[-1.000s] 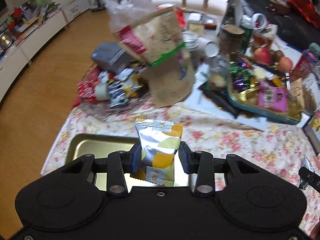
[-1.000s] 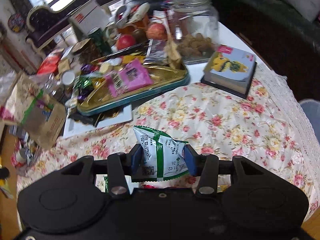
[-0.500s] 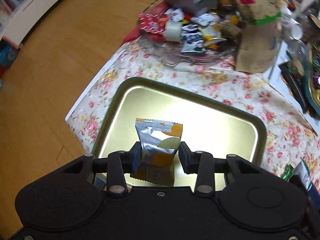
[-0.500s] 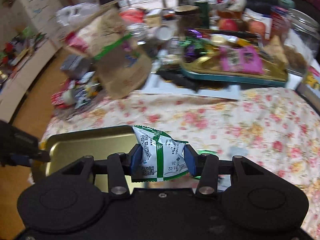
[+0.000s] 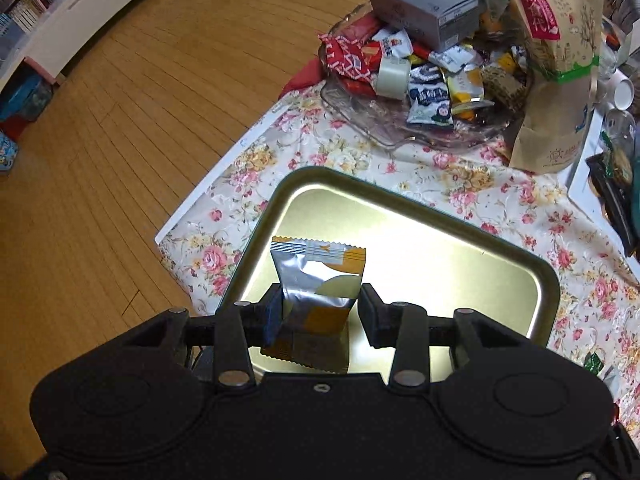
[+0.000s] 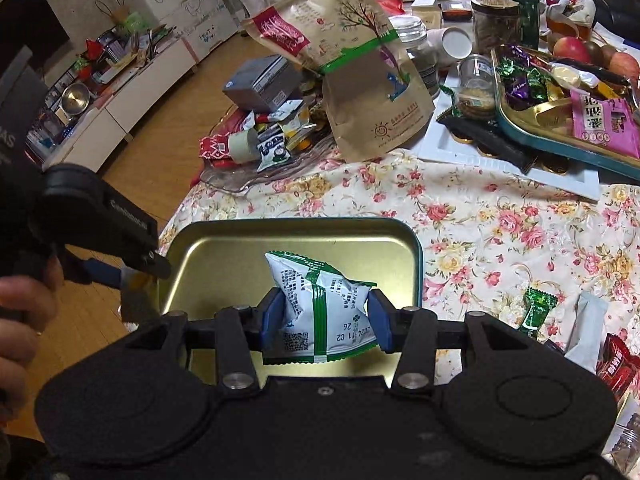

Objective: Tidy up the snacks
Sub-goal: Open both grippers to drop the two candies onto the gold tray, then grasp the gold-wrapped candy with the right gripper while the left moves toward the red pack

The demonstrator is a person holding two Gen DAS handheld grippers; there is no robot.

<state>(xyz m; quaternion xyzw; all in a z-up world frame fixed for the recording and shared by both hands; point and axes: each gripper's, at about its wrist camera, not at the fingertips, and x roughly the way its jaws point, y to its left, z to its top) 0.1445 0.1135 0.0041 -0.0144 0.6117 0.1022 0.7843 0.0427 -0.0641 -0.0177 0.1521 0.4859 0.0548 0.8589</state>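
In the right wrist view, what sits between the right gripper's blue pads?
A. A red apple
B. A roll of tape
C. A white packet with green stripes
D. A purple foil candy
C: the white packet with green stripes is pinched in the right gripper above the empty gold tray.

A polished gold metal tray (image 5: 536, 276) is gleaming on a flowered cloth table cover (image 5: 460, 184). Crinkled foil on the silver-and-orange snack packet (image 5: 316, 292) is catching light; the white-and-green packet (image 6: 320, 312) is showing glossy plastic. A kraft paper bag (image 5: 556, 92) is looking matt beside a clear glass dish (image 5: 360, 112), above varnished wood flooring (image 5: 120, 120).
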